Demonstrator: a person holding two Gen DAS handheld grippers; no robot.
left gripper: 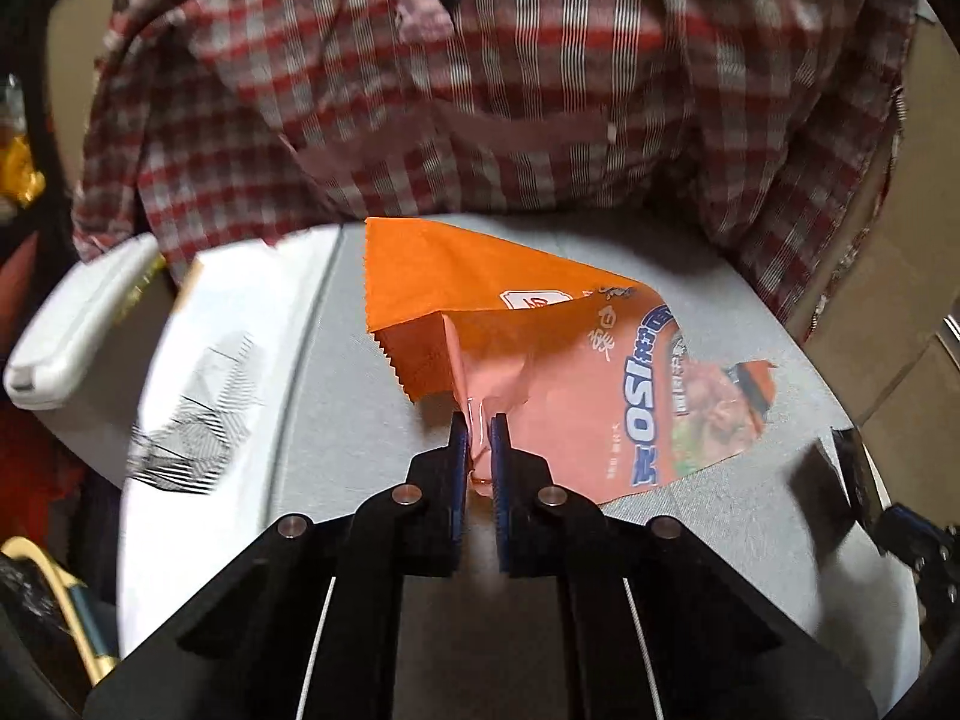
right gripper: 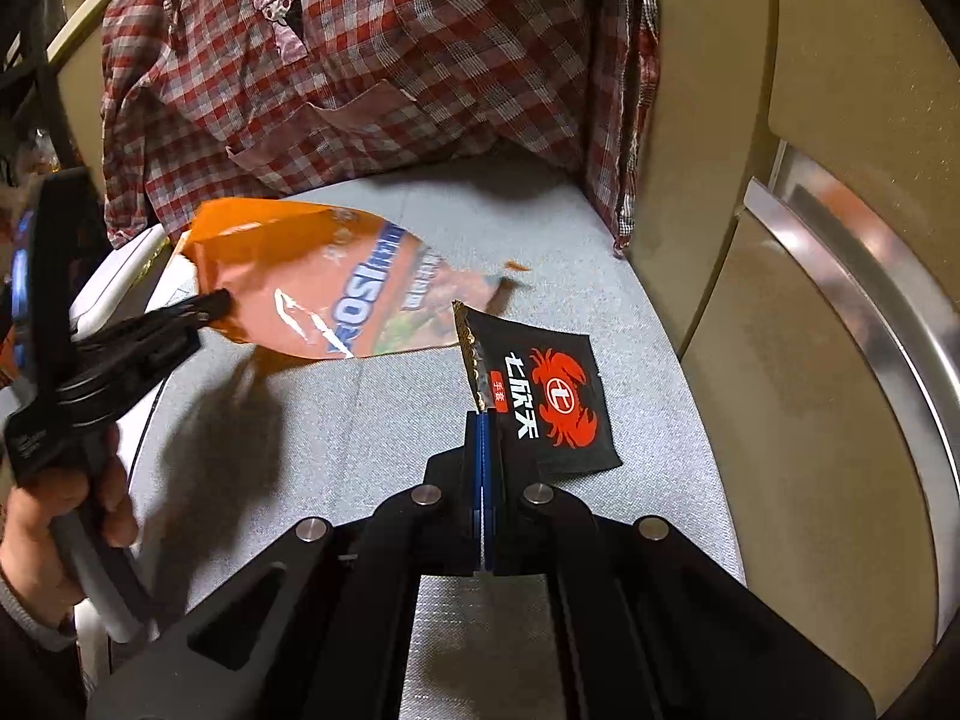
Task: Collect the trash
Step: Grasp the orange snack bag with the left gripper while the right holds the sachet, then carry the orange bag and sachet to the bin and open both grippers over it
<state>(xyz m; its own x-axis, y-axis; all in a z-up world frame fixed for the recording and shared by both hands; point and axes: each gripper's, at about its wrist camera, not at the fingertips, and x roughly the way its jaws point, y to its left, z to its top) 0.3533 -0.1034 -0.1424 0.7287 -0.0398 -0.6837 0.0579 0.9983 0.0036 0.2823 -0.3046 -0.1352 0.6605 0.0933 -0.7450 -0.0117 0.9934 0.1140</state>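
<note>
Setting: grey fabric seat (right gripper: 372,408) with a red-and-white checked shirt (right gripper: 372,60) draped over the back; a white plastic box (left gripper: 78,330) sits just beside the seat's left edge.

Item 1: orange snack wrapper (left gripper: 540,360), torn open, creased, partly raised off the fabric at its near edge. It lies toward the left and rear of the seat.

Item 2: black crab-print sachet (right gripper: 546,396), flat foil, serrated top edge, lying right of the orange wrapper and close to it.

Item 3: small orange scrap (right gripper: 516,266) on the fabric behind the sachet, loose, untouched.

Left gripper (left gripper: 479,420): fingers drawn narrow, pinching a thin fold at the wrapper's near edge. A hand (right gripper: 66,516) holds its handle, seen from the right wrist view.

Right gripper (right gripper: 483,420): blue pads pressed fully together. The sachet's left edge sits right at the fingertips; whether a sliver of foil is caught between them cannot be told.

Stage, as judged: wrapper pickup under way, sachet and scrap not yet collected.

Risk 1: the pinch takes only a slim fold of slick film, so a quick lift could let the wrapper slide out.

Risk 2: the torn mouth may spill crumbs onto the fabric if tipped downward.

Risk 3: if the right pads hold nothing, lifting leaves the sachet behind.

Risk 4: the scrap is tiny and easily overlooked.
</note>
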